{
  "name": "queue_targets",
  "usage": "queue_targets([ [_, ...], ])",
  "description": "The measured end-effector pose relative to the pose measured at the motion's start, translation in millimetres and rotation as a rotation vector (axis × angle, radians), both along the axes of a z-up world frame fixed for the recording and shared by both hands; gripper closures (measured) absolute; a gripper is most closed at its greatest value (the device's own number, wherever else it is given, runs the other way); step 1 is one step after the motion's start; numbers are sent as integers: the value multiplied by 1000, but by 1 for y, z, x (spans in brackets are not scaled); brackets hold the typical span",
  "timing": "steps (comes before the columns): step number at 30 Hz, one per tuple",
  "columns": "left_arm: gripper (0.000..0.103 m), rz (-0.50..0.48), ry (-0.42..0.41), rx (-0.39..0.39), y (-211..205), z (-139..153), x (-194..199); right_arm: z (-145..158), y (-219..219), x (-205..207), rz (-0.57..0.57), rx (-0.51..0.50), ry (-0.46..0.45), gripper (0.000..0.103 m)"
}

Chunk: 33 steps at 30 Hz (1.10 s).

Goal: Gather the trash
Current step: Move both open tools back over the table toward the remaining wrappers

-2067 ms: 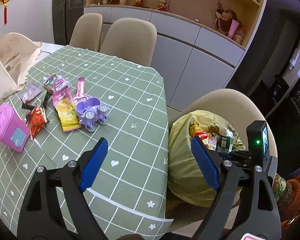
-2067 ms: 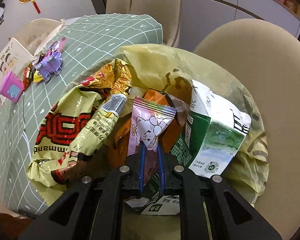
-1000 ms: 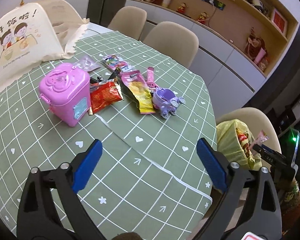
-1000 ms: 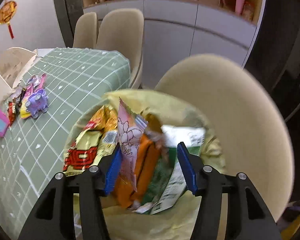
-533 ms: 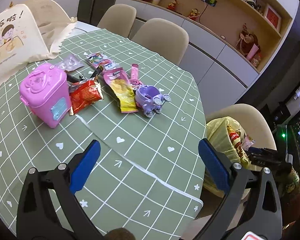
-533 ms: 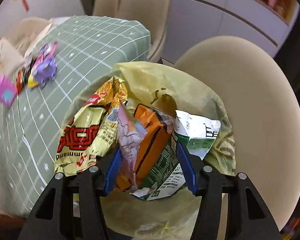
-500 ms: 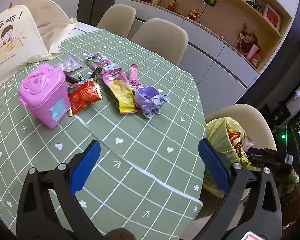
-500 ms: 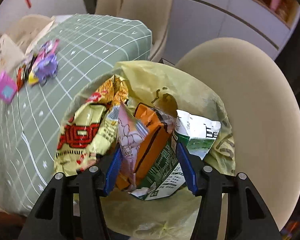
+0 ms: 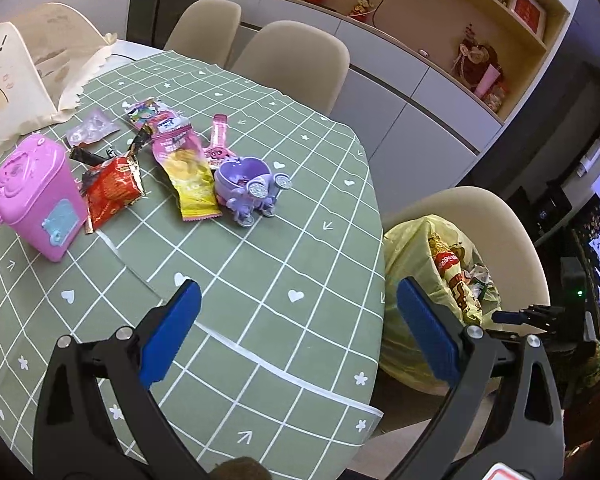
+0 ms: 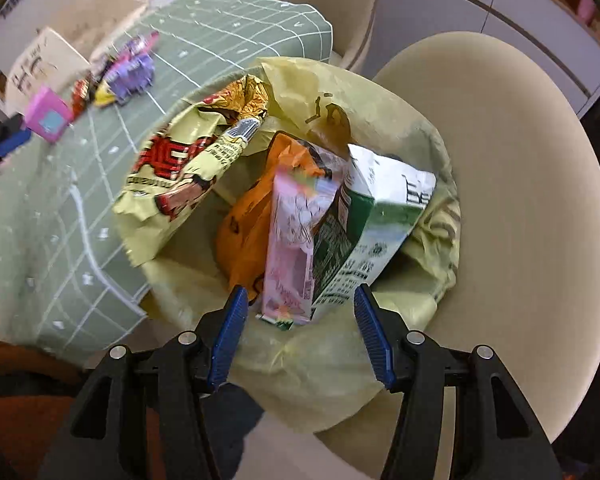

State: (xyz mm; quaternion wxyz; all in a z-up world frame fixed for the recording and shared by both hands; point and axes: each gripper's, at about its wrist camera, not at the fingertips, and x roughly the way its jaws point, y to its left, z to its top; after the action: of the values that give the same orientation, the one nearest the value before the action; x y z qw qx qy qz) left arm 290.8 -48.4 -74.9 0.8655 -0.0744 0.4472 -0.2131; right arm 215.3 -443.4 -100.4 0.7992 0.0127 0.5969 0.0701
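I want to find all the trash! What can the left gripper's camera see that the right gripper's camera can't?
Only the left wrist view shows the clear wrapper and shelf figurines. Only the right wrist view looks into the yellow bag: a pink wrapper and green carton. Both show the red wrapper, purple toy and pink bin.

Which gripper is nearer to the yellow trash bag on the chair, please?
Right. The right gripper hangs open directly over the yellow trash bag, its fingertips at the rim. The left gripper is over the table edge, the bag off to its side.
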Motion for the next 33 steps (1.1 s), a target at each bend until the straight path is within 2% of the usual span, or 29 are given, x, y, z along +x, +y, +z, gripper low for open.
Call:
queue_targets([
  [2, 9, -1, -1, -1, 0, 0, 0, 7, -1, -3, 1, 36, -26, 50],
  [7, 9, 2, -6, 1, 1, 2, -2, 46, 2, 0, -68, 96, -237, 50],
  [10, 9, 7, -12, 7, 6, 4, -5, 49, 11, 20, -116, 134, -308, 50],
  [12, 9, 17, -15, 12, 11, 5, -6, 44, 24, 35, -108, 134, -339, 50],
  [15, 9, 43, -18, 21, 25, 7, -7, 25, 53, 56, -41, 33, -342, 51],
  [18, 9, 81, -23, 24, 41, 7, -7, -4, 57, 64, -37, -152, -252, 51],
  [19, 9, 96, -27, 25, 47, 7, -6, -8, 54, 63, -43, -183, -241, 51],
  [24, 9, 152, -38, 7, 71, -1, 3, 2, 33, 51, -76, -78, -246, 51],
  [27, 9, 170, -27, -4, 79, -9, 15, 19, 27, 45, -80, -56, -278, 49],
  [30, 9, 182, 19, -21, 82, -19, 35, 36, 26, 47, -84, -27, -306, 47],
  [33, 9, 215, 38, -57, 79, -28, 58, 55, 42, 48, -76, -41, -385, 47],
])
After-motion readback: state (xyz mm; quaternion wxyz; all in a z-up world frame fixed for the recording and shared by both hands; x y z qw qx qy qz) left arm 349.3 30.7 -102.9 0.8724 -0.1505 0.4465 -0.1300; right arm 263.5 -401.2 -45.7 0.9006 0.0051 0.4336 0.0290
